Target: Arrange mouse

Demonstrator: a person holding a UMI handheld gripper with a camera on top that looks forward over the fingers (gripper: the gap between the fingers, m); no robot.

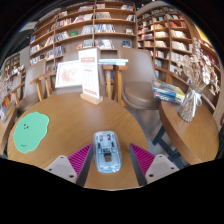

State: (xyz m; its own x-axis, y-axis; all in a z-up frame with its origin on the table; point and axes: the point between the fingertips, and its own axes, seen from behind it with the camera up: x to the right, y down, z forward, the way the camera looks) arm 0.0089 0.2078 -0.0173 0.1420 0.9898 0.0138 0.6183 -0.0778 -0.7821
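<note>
We see the gripper [108, 158] held low over a round wooden tabletop [70, 115], looking forward into a room lined with bookshelves [85, 25]. The jaws stand open; the two pink pads [80, 158] show on the inner faces of the fingers, one on each side.

The mouse [107, 150] lies flat on the tabletop between the jaws, its long axis running near to far. It looks pale and partly see-through, with a small blue mark near its middle. We see a gap between the mouse and the pad on either side, so neither pad touches it; it rests on the tabletop by itself.

To the left of the gripper, well apart from the mouse, a green mat [31, 130] lies on the same tabletop near its left rim. On the far side of the tabletop a white and red sign [89, 74] stands upright. Beyond it, chairs [137, 80] stand on the floor. To the right a second round tabletop [195, 135] is partly in view, with a stack of books [170, 95] near its far side.
</note>
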